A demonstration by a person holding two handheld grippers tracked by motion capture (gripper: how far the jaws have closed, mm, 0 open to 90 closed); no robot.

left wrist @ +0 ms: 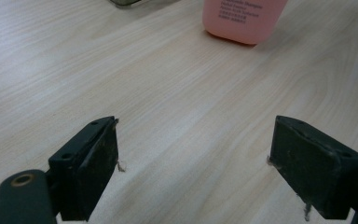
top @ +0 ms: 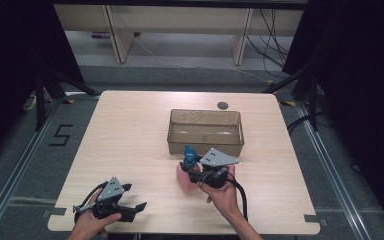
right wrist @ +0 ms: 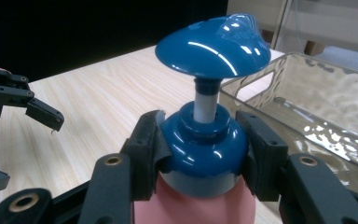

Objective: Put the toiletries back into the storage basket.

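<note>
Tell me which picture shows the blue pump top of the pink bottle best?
The right gripper view: the glossy blue pump top sits close up, above the blue collar that the right tongs squeeze. The high view shows it as a small blue speck. The left gripper view shows the pink plastic bottle's lower body, not its top.

light wood-grain counter (top: 130,145), rounded corners, small dark round grommet (top: 223,105) near its far edge. grey carpeted floor (top: 25,165) around it; a "5" marked in black tape (top: 61,135) on the floor at left. metal rails (top: 330,165) run along both sides. black curtains (top: 360,75) flank the area. beyond the counter, pale wooden furniture legs (top: 117,35) and loose dark cables (top: 272,35). lighting even, overhead.
</note>
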